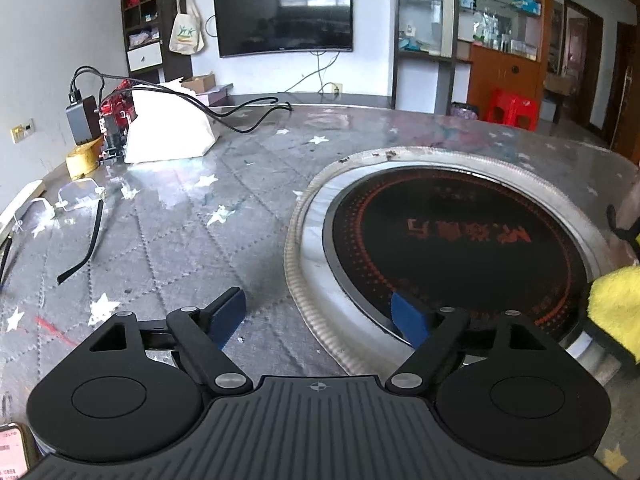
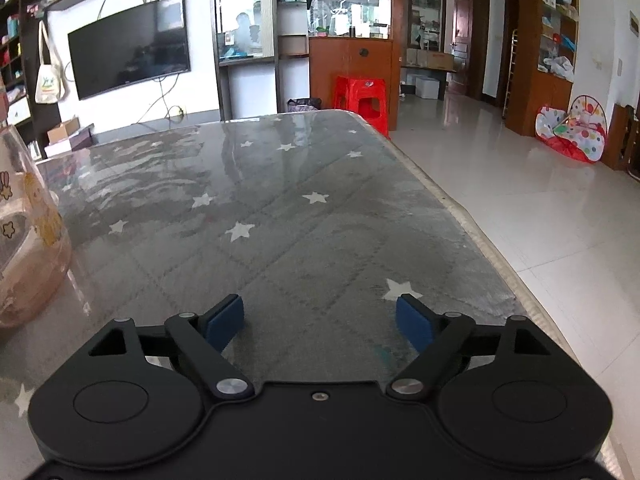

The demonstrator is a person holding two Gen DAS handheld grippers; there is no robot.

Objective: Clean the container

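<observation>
Left wrist view: the left gripper (image 1: pixel 318 316) hangs spread and empty above the table (image 1: pixel 192 240), its right pad over the near rim of the built-in cooktop (image 1: pixel 460 240). A yellow cloth (image 1: pixel 616 300) peeks in at far right. Right wrist view: the right gripper (image 2: pixel 320 320) is spread too, holding nothing, with the clear pinkish container (image 2: pixel 28 232) at the left edge. Looks like the opening reach; next, one claw probably needs that cloth, the other the container.
</observation>
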